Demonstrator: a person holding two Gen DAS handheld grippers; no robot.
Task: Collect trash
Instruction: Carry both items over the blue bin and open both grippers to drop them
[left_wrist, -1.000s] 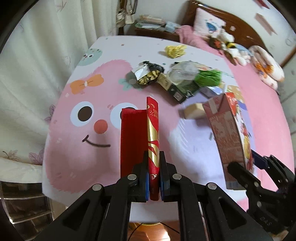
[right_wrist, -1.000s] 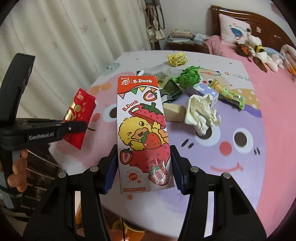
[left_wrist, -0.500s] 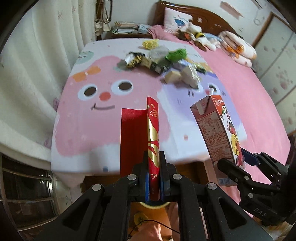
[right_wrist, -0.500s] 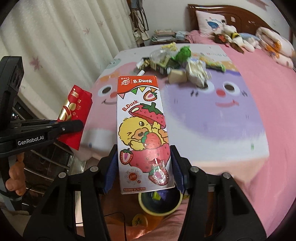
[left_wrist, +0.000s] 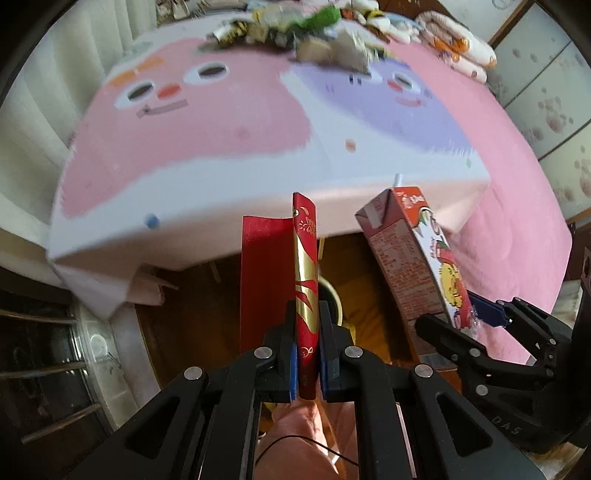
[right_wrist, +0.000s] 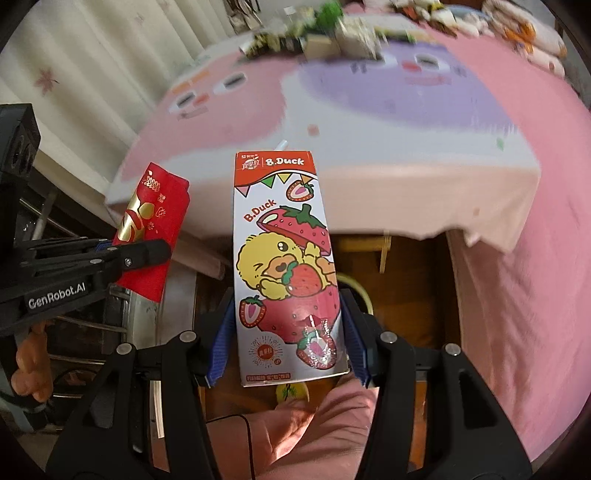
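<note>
Left tongs (left_wrist: 307, 354) clamped on a flat red-and-gold paper envelope (left_wrist: 304, 280), right tongs (right_wrist: 286, 350) clamped on a strawberry-printed drink carton (right_wrist: 282, 266), both poised above the yellow-rimmed bin (left_wrist: 332, 299), apparently for dropping.

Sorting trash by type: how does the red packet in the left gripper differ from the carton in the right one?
The red packet is flat and thin, red with gold; the carton is a thick box, white with a duck and strawberries. The left gripper pinches the packet almost shut; the right gripper spans the carton's width. The carton has a straw; the packet has none. Both are held upright, off the bed.
</note>
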